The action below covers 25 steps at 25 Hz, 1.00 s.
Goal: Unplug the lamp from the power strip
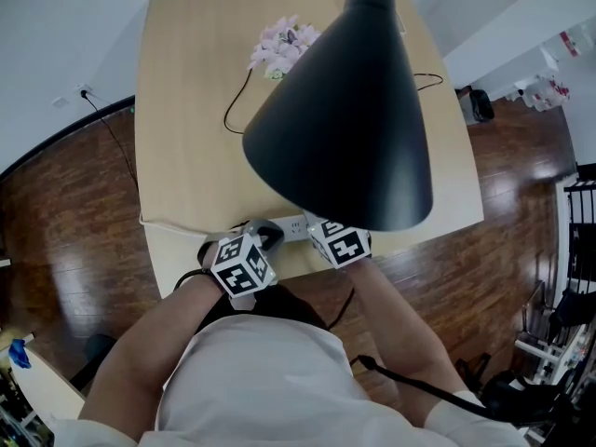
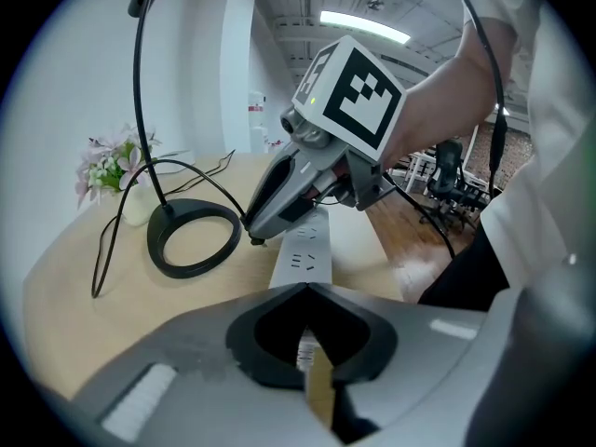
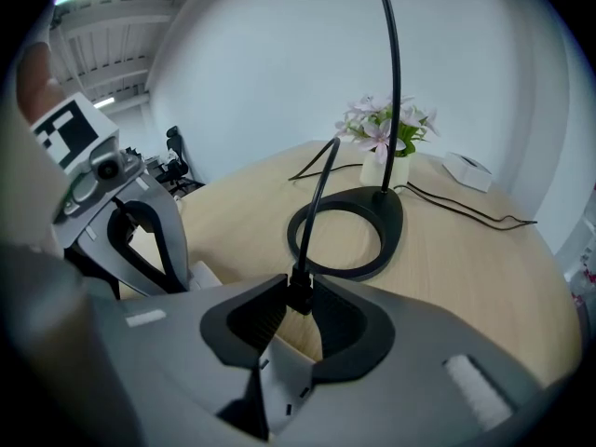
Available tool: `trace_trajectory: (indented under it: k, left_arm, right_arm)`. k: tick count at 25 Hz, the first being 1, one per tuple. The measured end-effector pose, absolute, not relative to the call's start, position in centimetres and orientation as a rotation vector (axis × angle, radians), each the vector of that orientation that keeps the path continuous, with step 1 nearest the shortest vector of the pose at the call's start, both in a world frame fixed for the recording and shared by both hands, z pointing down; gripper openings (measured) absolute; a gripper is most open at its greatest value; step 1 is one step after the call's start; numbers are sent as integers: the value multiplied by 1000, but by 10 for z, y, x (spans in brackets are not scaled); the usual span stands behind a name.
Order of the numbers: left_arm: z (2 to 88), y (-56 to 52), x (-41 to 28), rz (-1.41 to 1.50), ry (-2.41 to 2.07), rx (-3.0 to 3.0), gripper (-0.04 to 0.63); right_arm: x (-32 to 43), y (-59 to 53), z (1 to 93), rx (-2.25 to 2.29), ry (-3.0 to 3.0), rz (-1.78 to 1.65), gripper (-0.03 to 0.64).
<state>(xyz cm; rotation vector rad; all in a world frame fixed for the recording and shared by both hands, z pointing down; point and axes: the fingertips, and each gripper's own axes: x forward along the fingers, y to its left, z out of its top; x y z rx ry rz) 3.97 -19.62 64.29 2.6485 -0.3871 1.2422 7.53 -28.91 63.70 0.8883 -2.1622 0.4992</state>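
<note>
Pale wood table (image 1: 186, 110) centre, dark wood floor (image 1: 65, 240) round it. White wall (image 1: 56, 26) at 11 o'clock, rack (image 1: 577, 250) at 3. Left gripper view: ceiling strip light (image 2: 363, 24) at 12, office chairs (image 2: 447, 170) at 3.

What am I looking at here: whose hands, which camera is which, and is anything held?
No robot arm: a person holds a two-jaw gripper in each hand; the marker cubes are part of them. The head view looks down from the person's head; the big black cone is the lamp shade, close to the camera, above a wooden table. The other two views ride on the grippers, looking along their jaws. On the table lie a white strip, the lamp's ring base, its cord and flowers. The right gripper is shut on the black plug at the strip. The left gripper has its jaws together at the strip's other end; gripping or only pressing, I cannot tell.
</note>
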Motion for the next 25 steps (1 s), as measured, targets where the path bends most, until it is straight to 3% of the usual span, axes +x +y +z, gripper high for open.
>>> trace_trajectory:
  k: [7,10,18,25]
  left_arm:
    - [643,-197,40,1248,-408,2643,5]
    - [644,-196,39,1246,-421,2637,5]
    - [641,-198,34,1280,-406,2650,5]
    - [591,-202,-14,1080,-618,2655,6]
  right_arm:
    - [73,-287,640,866,-2132,476,92]
    - [70,-285,639,859,-2143,481,138]
    - [88,-277,626,942,-2167,480,163]
    - [92,-245,591,983,-2272,482,163]
